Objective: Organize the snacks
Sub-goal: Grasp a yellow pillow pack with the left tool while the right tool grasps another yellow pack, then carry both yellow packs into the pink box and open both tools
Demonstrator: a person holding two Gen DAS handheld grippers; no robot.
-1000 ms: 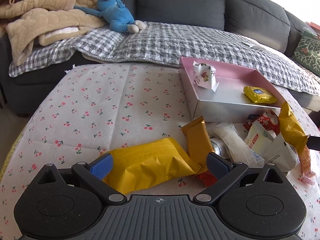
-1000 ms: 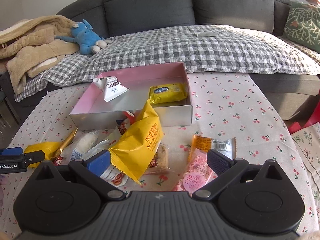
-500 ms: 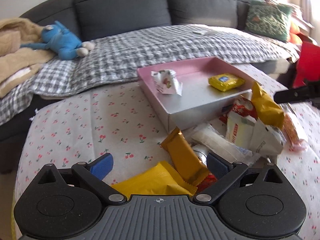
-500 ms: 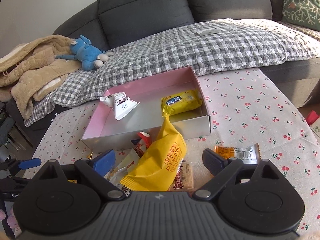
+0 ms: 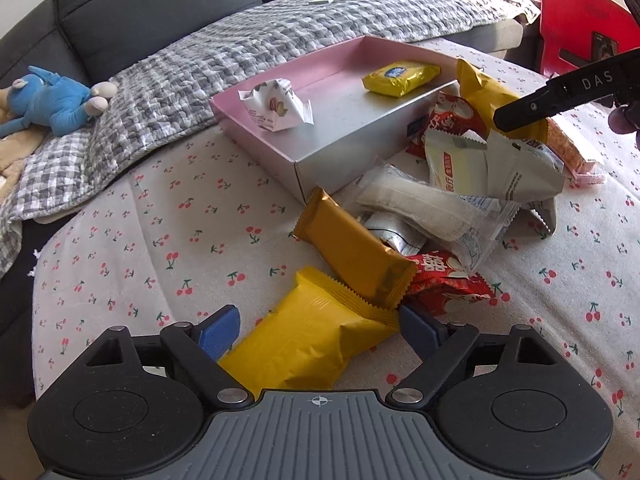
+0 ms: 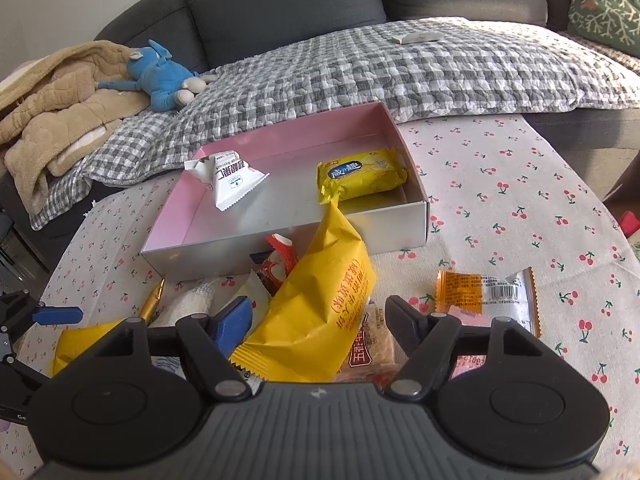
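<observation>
- Left gripper (image 5: 316,330): fingers closing around yellow packet (image 5: 308,344), not yet clamped.
- Right gripper (image 6: 318,320): fingers closing around large yellow bag (image 6: 324,304).
- Next: lift both into pink box (image 6: 288,248).

"DAS" in white on black gripper arm (image 5: 568,88), "10g" on pink wrapper (image 6: 474,360)
</observation>
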